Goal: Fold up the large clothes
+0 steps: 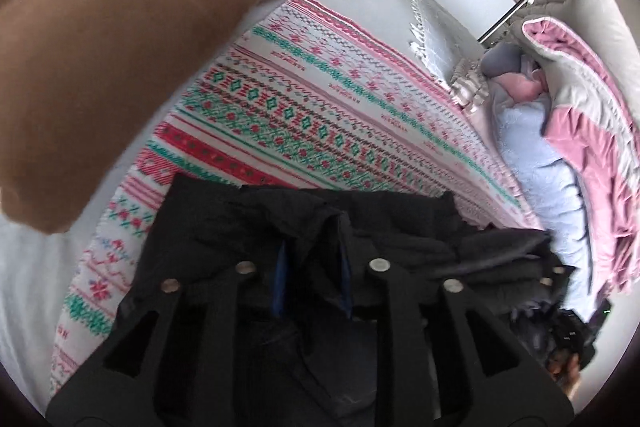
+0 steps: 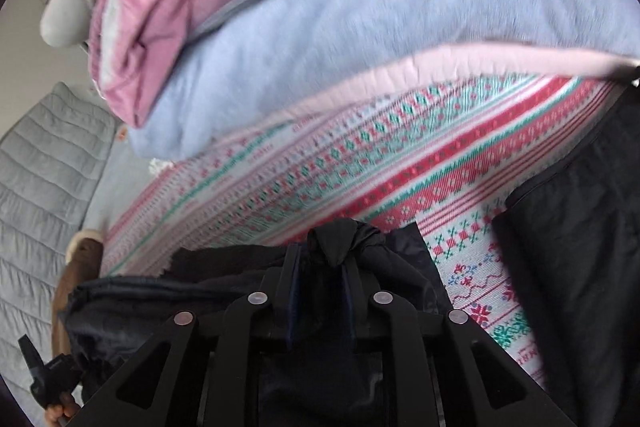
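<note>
Black jacket (image 1: 320, 227) bunched over patterned blanket (image 1: 320, 107). Left gripper (image 1: 312, 267) clamped on a jacket fold; right gripper (image 2: 320, 267) likewise pinching jacket fabric, beside blue fleece (image 2: 320, 47).

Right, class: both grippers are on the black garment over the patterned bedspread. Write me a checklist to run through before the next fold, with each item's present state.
1. Right gripper shut on the black garment: ok, a bunch of cloth sits pinched between its fingers.
2. Left gripper shut on the garment: cannot tell, cloth lies between the fingers, contact unclear.
3. Garment lying flat: not ok, it is rumpled.
4. Brown coat away from the fold area: cannot tell.
5. Bare patterned bedspread ahead to fold onto: ok.
6. Pink and blue bedding pile off the garment: ok.
</note>
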`<state>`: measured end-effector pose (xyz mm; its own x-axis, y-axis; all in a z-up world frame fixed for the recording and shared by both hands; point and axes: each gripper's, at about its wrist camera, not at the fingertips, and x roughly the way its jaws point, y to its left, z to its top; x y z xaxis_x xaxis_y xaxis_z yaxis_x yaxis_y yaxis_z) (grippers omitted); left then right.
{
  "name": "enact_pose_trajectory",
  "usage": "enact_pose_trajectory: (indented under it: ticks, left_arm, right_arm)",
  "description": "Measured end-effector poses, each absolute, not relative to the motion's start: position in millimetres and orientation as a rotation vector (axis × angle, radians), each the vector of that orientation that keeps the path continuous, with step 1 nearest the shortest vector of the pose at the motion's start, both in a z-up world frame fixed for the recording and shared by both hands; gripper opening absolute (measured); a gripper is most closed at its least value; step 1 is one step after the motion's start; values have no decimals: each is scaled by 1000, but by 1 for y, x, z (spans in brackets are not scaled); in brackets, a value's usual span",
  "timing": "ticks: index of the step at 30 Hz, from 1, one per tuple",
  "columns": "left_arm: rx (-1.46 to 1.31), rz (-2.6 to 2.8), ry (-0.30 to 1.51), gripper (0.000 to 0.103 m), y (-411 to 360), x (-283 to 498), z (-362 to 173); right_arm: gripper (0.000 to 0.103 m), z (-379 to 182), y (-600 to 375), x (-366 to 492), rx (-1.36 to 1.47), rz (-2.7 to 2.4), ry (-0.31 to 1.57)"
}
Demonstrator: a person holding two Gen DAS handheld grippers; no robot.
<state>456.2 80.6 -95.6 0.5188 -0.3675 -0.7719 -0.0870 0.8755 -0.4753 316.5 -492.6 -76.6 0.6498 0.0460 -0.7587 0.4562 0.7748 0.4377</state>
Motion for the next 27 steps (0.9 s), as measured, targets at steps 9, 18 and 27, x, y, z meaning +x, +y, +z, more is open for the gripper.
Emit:
enact_pose_trajectory:
  ticks: [9, 18, 27]
  left_arm:
    - [-513, -147, 919, 79, 114, 447, -68]
    - [-321, -42, 1020, 26, 86, 459, -109]
    - [-263, 0, 902, 11, 76, 455, -96]
  right_arm:
    - [78, -30, -517, 284, 571, -282, 624]
    - [22, -101, -489, 330, 413, -220, 879]
    - [7, -70, -471, 334, 272, -322, 778]
